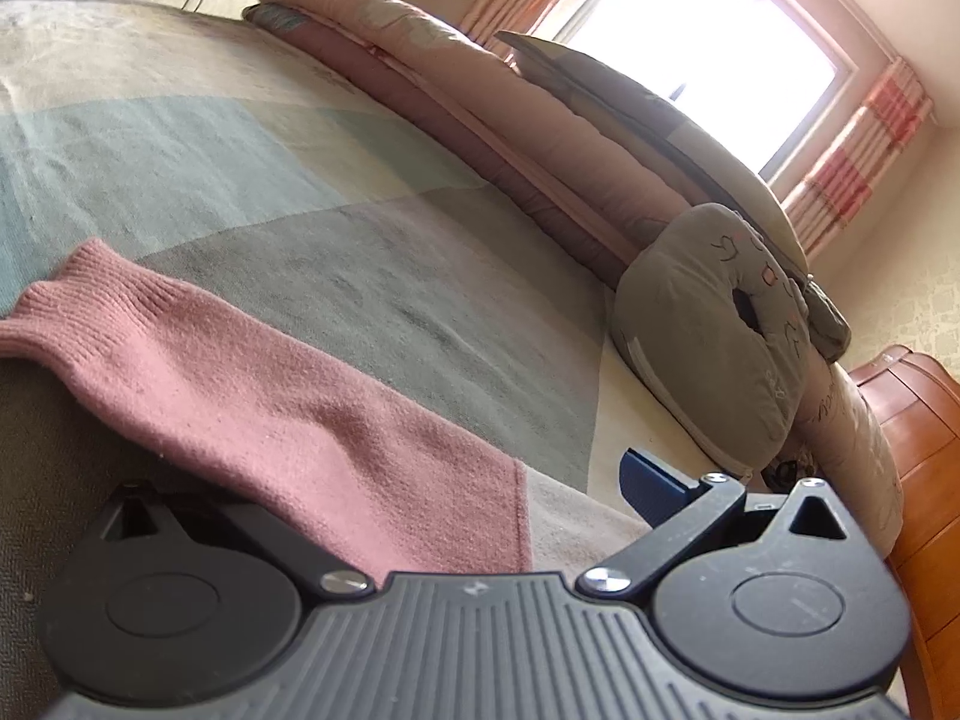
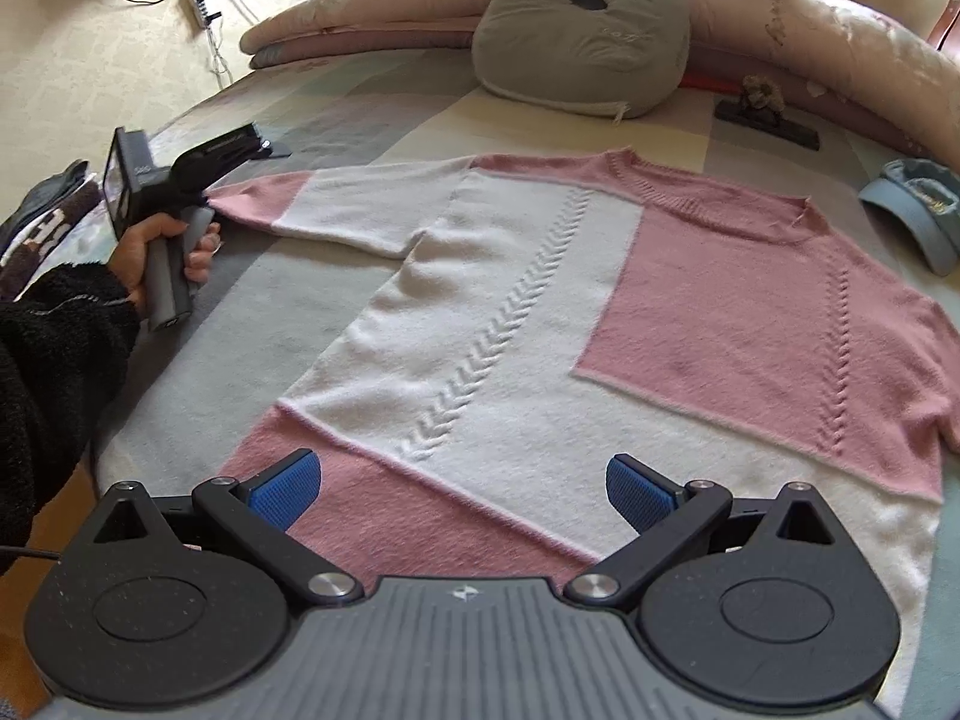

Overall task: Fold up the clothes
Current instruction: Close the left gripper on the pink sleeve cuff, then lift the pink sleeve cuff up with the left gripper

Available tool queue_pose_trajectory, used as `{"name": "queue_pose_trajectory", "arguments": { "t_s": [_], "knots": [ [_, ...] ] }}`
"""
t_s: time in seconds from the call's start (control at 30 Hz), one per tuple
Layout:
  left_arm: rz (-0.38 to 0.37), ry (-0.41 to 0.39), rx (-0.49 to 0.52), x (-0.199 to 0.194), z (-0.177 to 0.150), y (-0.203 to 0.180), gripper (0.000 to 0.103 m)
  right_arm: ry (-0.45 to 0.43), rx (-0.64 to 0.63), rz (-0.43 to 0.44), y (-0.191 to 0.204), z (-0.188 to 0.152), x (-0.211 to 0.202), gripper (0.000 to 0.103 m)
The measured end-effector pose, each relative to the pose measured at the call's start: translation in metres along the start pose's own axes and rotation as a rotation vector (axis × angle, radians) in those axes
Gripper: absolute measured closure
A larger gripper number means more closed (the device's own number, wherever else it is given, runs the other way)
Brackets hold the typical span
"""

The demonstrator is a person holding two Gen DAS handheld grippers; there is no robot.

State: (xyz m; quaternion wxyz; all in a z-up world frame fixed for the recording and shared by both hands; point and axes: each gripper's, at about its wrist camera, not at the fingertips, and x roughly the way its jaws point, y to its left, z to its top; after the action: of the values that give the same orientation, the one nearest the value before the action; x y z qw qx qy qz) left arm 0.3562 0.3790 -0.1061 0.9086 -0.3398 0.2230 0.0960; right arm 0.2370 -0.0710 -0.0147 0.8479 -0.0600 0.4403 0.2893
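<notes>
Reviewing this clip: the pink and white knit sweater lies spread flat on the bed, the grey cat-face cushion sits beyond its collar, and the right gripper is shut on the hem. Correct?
Not quite. The right gripper is open, its blue pads wide apart above the hem of the pink and white knit sweater, as the right wrist view shows. The sweater does lie spread flat on the bed, with the grey cat-face cushion beyond its collar.

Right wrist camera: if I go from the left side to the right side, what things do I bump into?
Sleeve → hand holding the left gripper → sweater → cap.
</notes>
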Motion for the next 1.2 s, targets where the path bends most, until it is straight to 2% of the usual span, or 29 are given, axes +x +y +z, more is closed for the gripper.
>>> {"name": "queue_pose_trajectory", "arguments": {
  "t_s": [0.4,1.2],
  "knots": [
    [-0.019,-0.047,0.063,-0.011,0.001,-0.028,0.001,-0.024,-0.054,0.002,0.015,-0.004,-0.013,0.000],
    [-0.103,-0.022,0.094,-0.024,0.009,-0.069,0.001,-0.049,-0.005,-0.040,0.008,-0.010,-0.038,0.000]
  ]
}}
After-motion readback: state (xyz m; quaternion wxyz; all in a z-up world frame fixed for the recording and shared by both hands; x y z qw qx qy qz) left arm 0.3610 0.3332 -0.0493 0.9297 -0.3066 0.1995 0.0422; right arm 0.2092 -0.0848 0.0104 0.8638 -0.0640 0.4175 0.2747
